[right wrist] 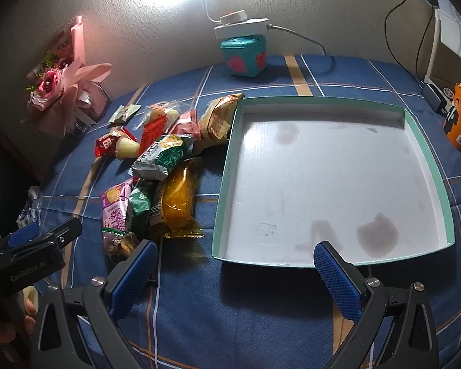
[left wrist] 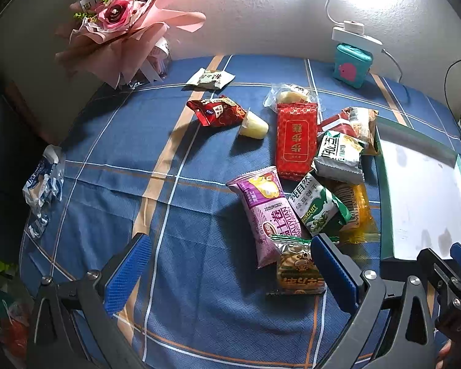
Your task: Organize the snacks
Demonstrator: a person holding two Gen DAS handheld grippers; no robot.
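Several snack packets lie loose on the blue plaid cloth: a purple roll pack (left wrist: 265,212), a green biscuit pack (left wrist: 318,207), a red flat pack (left wrist: 296,136), a yellow pack (right wrist: 178,198) and a jelly cup (left wrist: 253,126). A shallow green-rimmed tray (right wrist: 427,153) with a white floor lies to their right, with nothing in it. My left gripper (left wrist: 230,272) is open and empty, low over the cloth just before the purple pack. My right gripper (right wrist: 235,267) is open and empty at the tray's near edge.
A pink flower bouquet (left wrist: 120,21) stands at the back left. A teal box (right wrist: 244,55) with a white lamp base on it stands at the back. A blue-white packet (left wrist: 43,181) lies at the left table edge. An orange carton (right wrist: 459,123) stands at the right.
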